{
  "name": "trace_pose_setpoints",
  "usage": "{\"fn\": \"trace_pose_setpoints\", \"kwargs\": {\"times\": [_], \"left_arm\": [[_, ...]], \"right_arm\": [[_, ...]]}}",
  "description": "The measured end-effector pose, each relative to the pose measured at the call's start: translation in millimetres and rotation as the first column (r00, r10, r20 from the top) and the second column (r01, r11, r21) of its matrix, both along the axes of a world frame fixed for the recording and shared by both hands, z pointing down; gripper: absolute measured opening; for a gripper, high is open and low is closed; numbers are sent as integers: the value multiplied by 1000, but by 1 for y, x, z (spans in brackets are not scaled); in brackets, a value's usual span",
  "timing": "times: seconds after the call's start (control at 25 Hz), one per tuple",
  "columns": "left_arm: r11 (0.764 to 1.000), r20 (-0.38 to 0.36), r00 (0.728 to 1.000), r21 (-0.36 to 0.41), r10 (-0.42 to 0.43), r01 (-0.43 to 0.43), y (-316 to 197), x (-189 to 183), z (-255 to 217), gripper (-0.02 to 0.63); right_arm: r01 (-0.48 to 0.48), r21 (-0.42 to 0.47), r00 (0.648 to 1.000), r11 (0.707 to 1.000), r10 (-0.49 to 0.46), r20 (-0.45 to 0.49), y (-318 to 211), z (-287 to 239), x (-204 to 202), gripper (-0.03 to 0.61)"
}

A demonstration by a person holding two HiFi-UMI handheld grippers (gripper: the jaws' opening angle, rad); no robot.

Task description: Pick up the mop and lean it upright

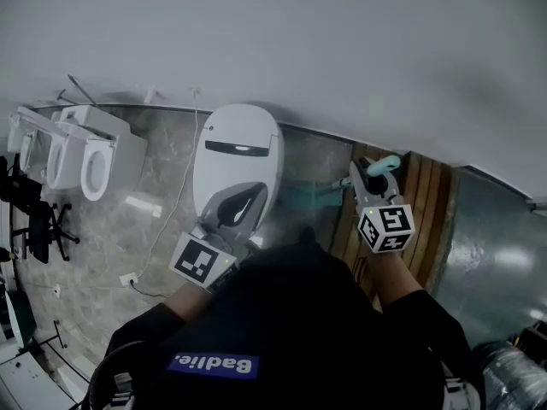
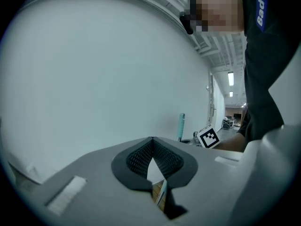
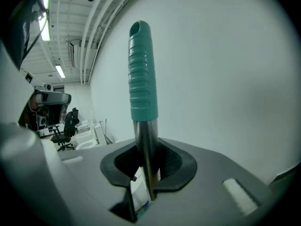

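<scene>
– Mop (image 3: 141,79): where is it found, and which way is its long axis set?

– It is held at the right of the scene, just right of a white toilet (image 1: 238,156). Its steel shaft is pinched between the jaws of the right claw (image 3: 145,171). In the right gripper view the long axis is seen upright, with the ribbed teal grip at the top, in front of a plain white wall (image 3: 225,79). Whether the wall is touched cannot be told.

– And the lower end?

– Only a teal smear is seen low beside the toilet in the head view; it is too blurred to be named.

– What is noted of the left claw (image 2: 152,144)?

– Its jaws are pressed together at the tips, with nothing between them. It is held over the near end of the toilet.

– How are the surface and the room described?

– A grey marbled floor (image 1: 102,246) is crossed by a white cable (image 1: 171,220). Wooden slats (image 1: 427,199) lie under the right claw. At the far left, more toilets (image 1: 85,156) and a black office chair (image 1: 38,220) are seen.
</scene>
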State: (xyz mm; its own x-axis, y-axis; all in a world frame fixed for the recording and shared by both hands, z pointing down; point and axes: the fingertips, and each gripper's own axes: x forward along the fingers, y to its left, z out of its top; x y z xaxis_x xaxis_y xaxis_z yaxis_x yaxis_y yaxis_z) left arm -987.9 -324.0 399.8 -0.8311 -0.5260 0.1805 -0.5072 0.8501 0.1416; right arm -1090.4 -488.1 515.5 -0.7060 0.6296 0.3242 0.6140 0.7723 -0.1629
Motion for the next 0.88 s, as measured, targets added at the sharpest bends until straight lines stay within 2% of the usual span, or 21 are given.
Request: {"fn": "trace_pose_setpoints", "kwargs": {"times": [0.4,0.88], "left_arm": [[986,-51,986,-56,-160,157,27,-1,7,20],[962,-89,960,-94,-266,258,54,6,14,20]], "right_arm": [[2,18,1000,1000,-1,-30,-2,38,-84,74],[-17,92,992,996,29,-125,6,96,-140,76]]}}
